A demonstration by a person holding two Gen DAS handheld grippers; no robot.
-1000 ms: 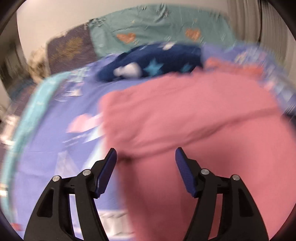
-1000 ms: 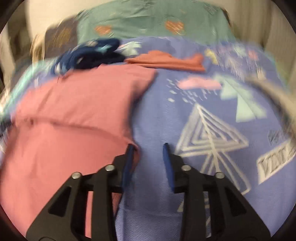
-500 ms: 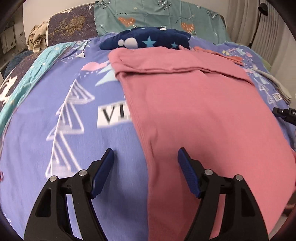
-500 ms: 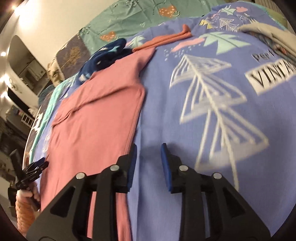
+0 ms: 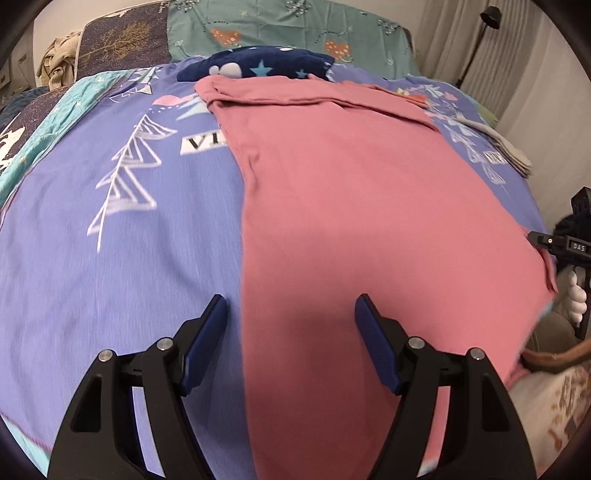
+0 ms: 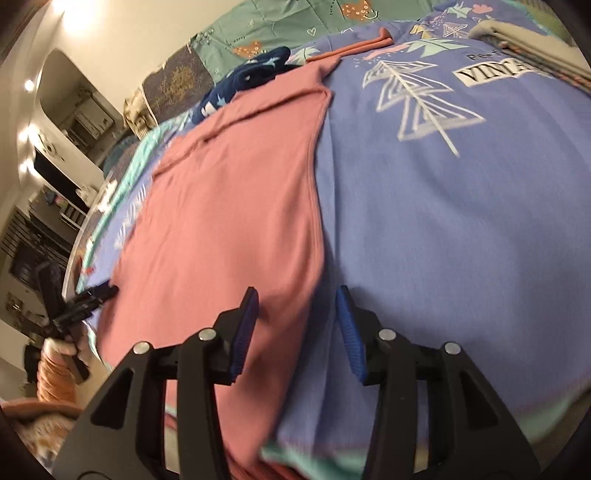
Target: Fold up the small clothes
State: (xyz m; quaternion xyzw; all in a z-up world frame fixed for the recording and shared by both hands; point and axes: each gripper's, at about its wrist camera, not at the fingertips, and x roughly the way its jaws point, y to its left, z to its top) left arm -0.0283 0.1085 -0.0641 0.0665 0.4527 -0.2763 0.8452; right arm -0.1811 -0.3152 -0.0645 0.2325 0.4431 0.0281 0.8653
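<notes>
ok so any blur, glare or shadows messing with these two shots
Left wrist: strong fisheye bulge, pink garment fairly sharp, dark shadow between the open left gripper fingers. Right wrist: lamp glare top left, motion blur along the near bed edge.

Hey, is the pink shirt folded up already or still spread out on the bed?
Mostly spread: the pink shirt lies flat along the bedspread; only its far end shows a fold line.

Purple patterned bedspread [image 5: 110, 240], teal pillows [image 5: 288, 33], grey curtains [image 5: 517, 55], cream wall [image 6: 122, 48]
</notes>
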